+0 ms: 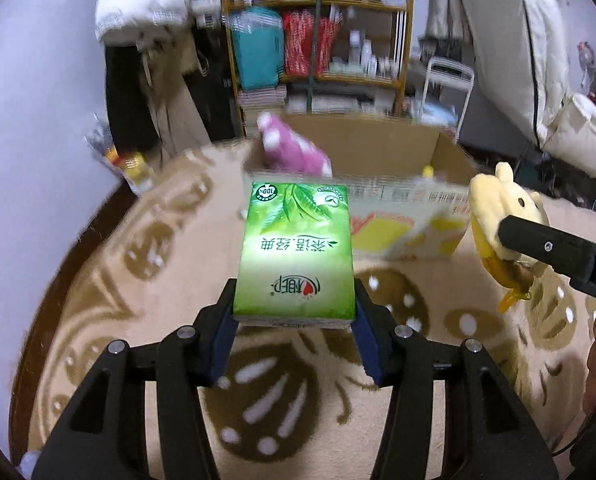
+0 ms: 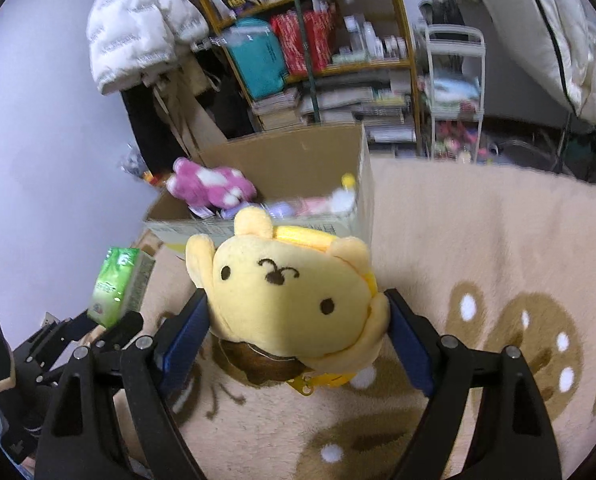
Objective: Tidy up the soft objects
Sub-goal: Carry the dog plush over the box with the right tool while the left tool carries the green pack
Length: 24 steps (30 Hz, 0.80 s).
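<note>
My left gripper (image 1: 294,304) is shut on a green tissue pack (image 1: 294,252) and holds it above the rug, short of an open cardboard box (image 1: 413,216). My right gripper (image 2: 298,320) is shut on a yellow plush bear (image 2: 290,292), also held above the rug in front of the box (image 2: 290,160). A pink plush toy (image 1: 294,152) lies in the box at its left; it also shows in the right wrist view (image 2: 210,186). The bear (image 1: 497,212) shows at the right of the left wrist view, and the tissue pack (image 2: 118,288) at the left of the right wrist view.
A beige patterned rug (image 2: 497,260) covers the floor. Behind the box stand a cluttered wooden shelf (image 1: 321,40), hanging jackets (image 2: 138,28) and a white trolley (image 2: 453,88). A bag of items (image 1: 126,160) lies by the left wall. Small items (image 2: 337,200) sit inside the box.
</note>
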Motion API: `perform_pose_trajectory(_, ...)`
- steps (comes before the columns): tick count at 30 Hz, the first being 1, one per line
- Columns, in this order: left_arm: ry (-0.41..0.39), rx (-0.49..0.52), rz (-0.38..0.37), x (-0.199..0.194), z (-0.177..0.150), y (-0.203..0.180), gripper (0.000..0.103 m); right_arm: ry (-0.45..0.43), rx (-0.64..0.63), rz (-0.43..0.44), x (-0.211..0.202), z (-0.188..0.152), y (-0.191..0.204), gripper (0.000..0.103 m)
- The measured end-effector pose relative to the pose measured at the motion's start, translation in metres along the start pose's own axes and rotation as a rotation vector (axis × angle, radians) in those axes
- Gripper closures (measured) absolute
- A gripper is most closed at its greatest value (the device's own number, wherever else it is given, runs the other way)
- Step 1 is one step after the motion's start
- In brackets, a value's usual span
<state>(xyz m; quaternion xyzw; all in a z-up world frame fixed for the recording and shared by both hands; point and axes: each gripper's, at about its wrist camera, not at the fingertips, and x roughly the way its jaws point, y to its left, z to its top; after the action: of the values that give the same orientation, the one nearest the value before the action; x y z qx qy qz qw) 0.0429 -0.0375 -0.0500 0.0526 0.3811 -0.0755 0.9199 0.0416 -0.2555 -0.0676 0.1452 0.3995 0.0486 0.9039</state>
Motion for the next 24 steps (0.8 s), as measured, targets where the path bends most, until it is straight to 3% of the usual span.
perform_pose_trajectory(4, -0.094, -0.009, 0.036, -0.019, 0.011, 0.006, 0.052, -0.034, -0.035, 0.036, -0.020, 0.009, 0.011, 0.014)
perform_pose_trajectory(13, -0.176, -0.034, 0.029, -0.038, 0.046, 0.016, 0.052, -0.139, -0.089, 0.041, -0.044, 0.052, 0.024, 0.014)
perform_pose_trajectory(24, -0.295, 0.025, 0.059, -0.018, 0.100, 0.010, 0.052, -0.217, -0.113, 0.042, -0.028, 0.110, 0.024, 0.014)
